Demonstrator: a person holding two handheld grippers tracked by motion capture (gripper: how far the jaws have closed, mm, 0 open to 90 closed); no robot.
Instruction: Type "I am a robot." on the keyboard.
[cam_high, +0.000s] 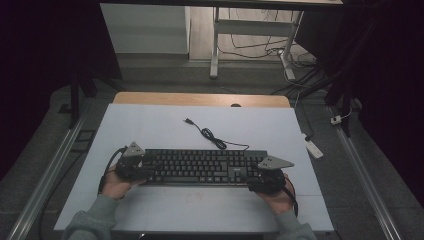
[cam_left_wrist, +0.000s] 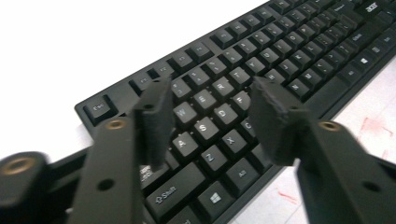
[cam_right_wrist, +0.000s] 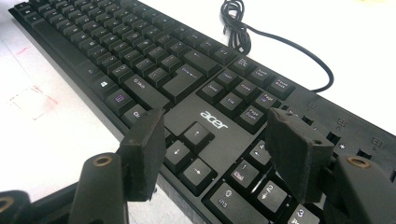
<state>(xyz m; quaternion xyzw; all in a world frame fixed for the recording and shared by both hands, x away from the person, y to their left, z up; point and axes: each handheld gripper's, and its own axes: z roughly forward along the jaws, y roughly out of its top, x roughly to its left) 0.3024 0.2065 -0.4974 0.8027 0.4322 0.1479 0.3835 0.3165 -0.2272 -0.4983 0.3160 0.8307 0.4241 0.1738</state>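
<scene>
i have the keyboard (cam_high: 200, 166) lying flat across the near table (cam_high: 165, 127), left gripper (cam_left_wrist: 210, 116) and right gripper (cam_right_wrist: 212, 144) both with fingers apart over its ends, so i would lower both evenly before closing.

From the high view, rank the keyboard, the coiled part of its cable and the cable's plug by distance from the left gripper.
1. keyboard: its left end lies right at the left gripper.
2. coiled part of the cable: behind the keyboard, mid-table.
3. plug: farther back on the table.
</scene>
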